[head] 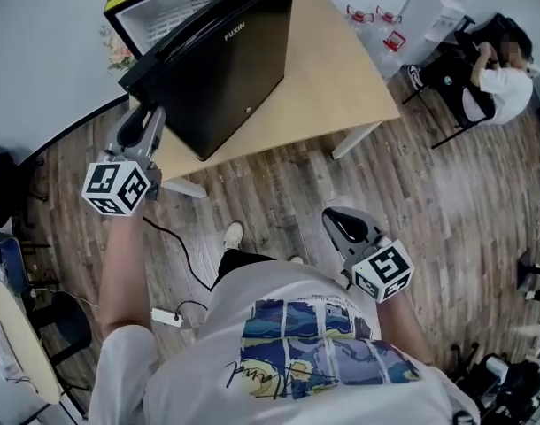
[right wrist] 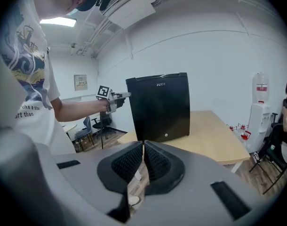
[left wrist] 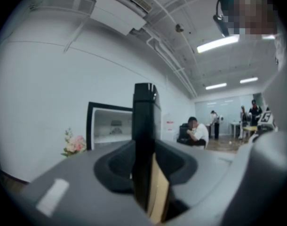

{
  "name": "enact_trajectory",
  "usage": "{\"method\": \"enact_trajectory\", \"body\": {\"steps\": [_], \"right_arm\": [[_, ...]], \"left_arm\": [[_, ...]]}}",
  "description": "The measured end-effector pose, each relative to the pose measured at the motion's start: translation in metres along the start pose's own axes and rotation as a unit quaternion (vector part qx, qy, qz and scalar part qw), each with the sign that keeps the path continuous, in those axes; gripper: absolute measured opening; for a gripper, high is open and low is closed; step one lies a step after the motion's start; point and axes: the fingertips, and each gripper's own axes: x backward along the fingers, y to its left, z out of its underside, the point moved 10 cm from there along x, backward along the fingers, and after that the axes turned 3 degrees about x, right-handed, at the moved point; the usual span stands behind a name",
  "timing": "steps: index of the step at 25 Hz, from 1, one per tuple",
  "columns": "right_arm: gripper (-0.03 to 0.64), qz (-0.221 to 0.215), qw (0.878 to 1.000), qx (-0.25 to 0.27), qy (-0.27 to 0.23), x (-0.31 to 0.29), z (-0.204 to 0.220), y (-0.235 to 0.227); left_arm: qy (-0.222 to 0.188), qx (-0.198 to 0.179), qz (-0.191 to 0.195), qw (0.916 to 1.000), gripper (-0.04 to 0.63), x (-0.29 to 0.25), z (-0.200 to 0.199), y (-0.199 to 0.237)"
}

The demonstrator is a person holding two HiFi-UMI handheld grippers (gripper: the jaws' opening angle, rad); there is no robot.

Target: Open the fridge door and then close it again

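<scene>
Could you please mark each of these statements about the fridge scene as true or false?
1. The fridge door stands open. True.
2. The right gripper holds the door. False: its jaws are shut on nothing, and it hangs low, near the person's body and away from the table.
3. The fridge stands on the floor. False: it stands on the wooden table.
4. The door's free edge stands between the jaws of the left gripper. True.
</scene>
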Motion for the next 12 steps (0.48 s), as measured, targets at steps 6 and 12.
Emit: {"method": "enact_trajectory", "body": {"steps": [6, 12], "right_arm": [[0.02, -0.02, 1.0, 0.009, -0.004, 0.027, 0.013, -0.015], [0.02, -0.03, 1.0, 0.004, -0.004, 0.051, 0.029, -0.016]], "left_arm": [[-0.005, 0.007, -0.036, 0.9993, 0.137, 0.007, 0.005, -0.048], [-0.009, 0.012, -0.058, 0.9982, 0.132, 0.012, 0.007, -0.098]]}}
